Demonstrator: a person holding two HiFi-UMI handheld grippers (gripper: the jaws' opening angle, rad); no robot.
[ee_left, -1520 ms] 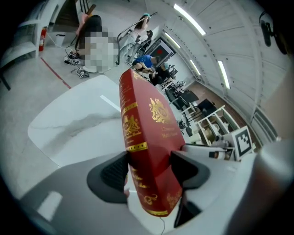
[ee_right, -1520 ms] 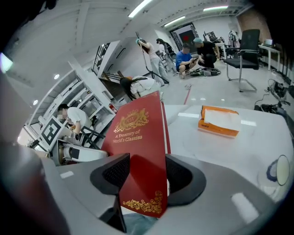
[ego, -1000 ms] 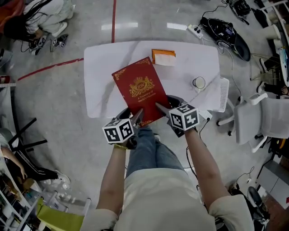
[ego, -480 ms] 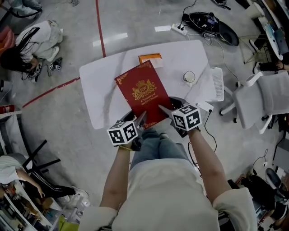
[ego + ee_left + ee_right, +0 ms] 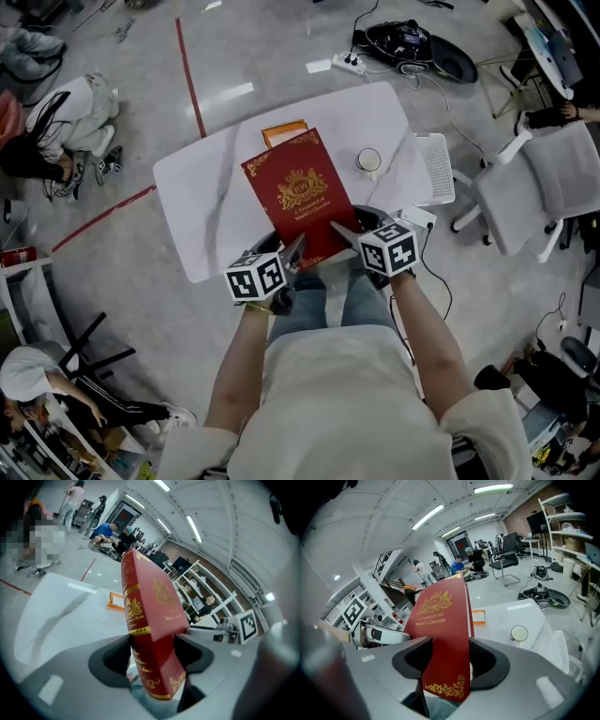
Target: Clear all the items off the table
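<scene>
A large red book with gold print [image 5: 305, 197] is held at its near edge by both grippers, lifted and tilted above the white table [image 5: 202, 202]. My left gripper [image 5: 292, 253] is shut on the book's spine side [image 5: 150, 620], with its pads pressing both faces. My right gripper [image 5: 340, 230] is shut on the book's near right corner [image 5: 440, 620]. An orange box [image 5: 284, 134] lies on the table beyond the book. To its right stands a round white cup [image 5: 369, 160], which also shows in the right gripper view [image 5: 519, 633].
A white office chair [image 5: 525, 187] stands right of the table, with a white perforated panel [image 5: 436, 169] at the table's right edge. A power strip and cables [image 5: 347, 64] lie on the floor beyond. People sit on the floor at the left [image 5: 56, 112].
Both grippers have risen and drawn back toward me with the red book held between them. The table, orange box and cup have stayed in place.
</scene>
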